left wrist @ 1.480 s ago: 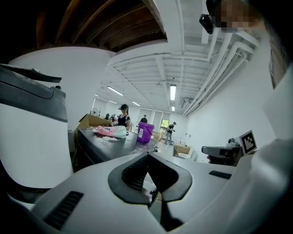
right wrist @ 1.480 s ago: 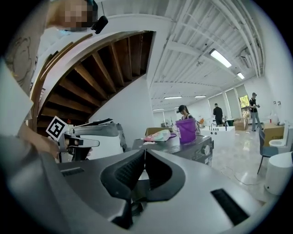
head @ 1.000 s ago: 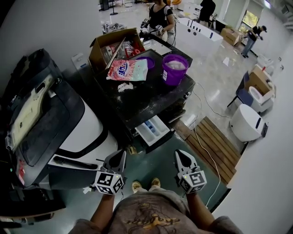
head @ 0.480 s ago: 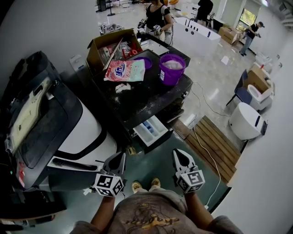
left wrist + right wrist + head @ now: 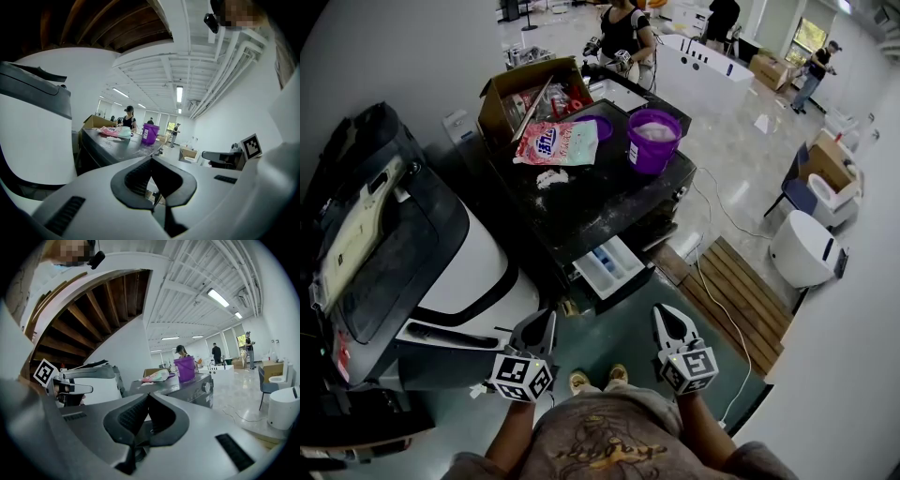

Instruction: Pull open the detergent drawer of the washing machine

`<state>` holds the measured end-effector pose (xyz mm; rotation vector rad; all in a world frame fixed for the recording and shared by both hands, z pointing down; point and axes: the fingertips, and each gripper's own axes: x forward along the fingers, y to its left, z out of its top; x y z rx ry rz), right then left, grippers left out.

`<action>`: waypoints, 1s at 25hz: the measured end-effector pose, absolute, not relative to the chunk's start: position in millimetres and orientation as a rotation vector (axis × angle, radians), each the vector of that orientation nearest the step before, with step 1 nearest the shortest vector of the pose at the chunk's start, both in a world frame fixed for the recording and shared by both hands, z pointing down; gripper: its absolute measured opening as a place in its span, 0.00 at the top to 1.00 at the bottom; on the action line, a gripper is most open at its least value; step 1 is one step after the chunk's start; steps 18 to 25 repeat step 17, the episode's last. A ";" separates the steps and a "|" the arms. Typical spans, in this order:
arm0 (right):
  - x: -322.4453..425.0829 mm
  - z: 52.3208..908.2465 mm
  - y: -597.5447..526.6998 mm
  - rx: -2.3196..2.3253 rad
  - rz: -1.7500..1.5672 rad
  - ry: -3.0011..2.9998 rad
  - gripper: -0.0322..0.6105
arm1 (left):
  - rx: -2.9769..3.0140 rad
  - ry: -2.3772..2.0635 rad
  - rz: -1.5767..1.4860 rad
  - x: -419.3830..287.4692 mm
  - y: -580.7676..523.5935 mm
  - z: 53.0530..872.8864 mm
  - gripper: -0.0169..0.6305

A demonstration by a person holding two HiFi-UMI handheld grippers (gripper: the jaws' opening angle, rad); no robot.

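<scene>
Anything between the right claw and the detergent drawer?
Nothing. In the head view, only bare floor shows between the right claw and the pulled-out detergent drawer. The wooden slat mat lies off to the side.

Blue lettering on the pink detergent bag (image 5: 555,142) is too small to read; the white label on the purple bucket (image 5: 653,141) is also illegible.

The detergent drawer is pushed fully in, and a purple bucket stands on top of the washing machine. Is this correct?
Not quite. The detergent drawer is pulled out with its compartments open to view, as the head view shows. The purple bucket does stand on top of the washing machine.
</scene>
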<state>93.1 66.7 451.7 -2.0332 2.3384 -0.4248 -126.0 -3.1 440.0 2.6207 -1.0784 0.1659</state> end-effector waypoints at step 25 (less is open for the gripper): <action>98.5 455.6 67.3 -2.030 -0.447 2.327 0.95 | 2.613 -1.057 0.181 -121.2 -0.4 443.5 0.94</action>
